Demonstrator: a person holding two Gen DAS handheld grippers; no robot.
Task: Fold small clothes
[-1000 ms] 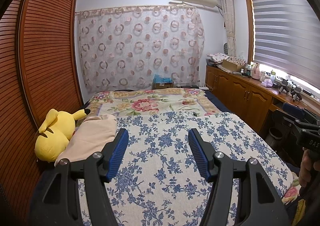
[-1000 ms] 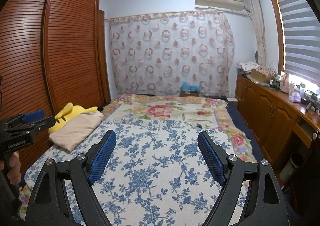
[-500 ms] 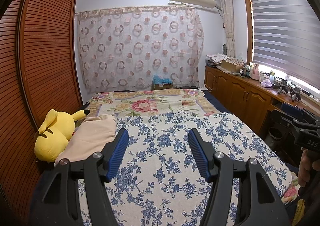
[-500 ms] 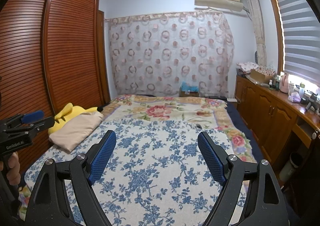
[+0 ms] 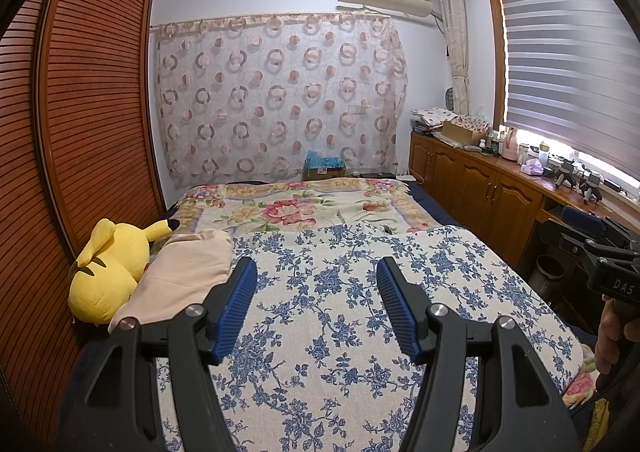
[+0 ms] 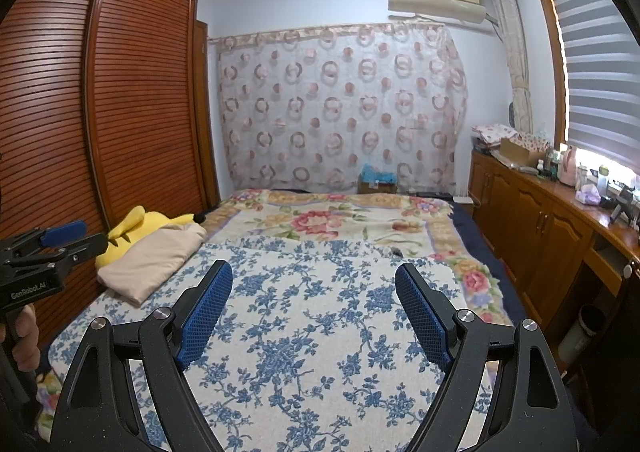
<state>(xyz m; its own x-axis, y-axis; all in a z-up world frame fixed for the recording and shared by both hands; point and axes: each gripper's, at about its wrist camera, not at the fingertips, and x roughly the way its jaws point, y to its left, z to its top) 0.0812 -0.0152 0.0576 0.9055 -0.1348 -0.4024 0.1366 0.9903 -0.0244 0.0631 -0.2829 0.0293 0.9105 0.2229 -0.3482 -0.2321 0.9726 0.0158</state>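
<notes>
A folded beige cloth lies on the left side of the bed, against a yellow plush toy; it also shows in the right wrist view. My left gripper is open and empty above the blue-flowered bedspread. My right gripper is open and empty above the same bedspread. Each gripper shows at the edge of the other's view: the right one, the left one. No other small garment is in view.
A louvred wooden wardrobe runs along the left of the bed. A wooden cabinet with bottles and boxes stands under the window on the right. A rose-patterned blanket covers the far half of the bed. A curtain hangs behind.
</notes>
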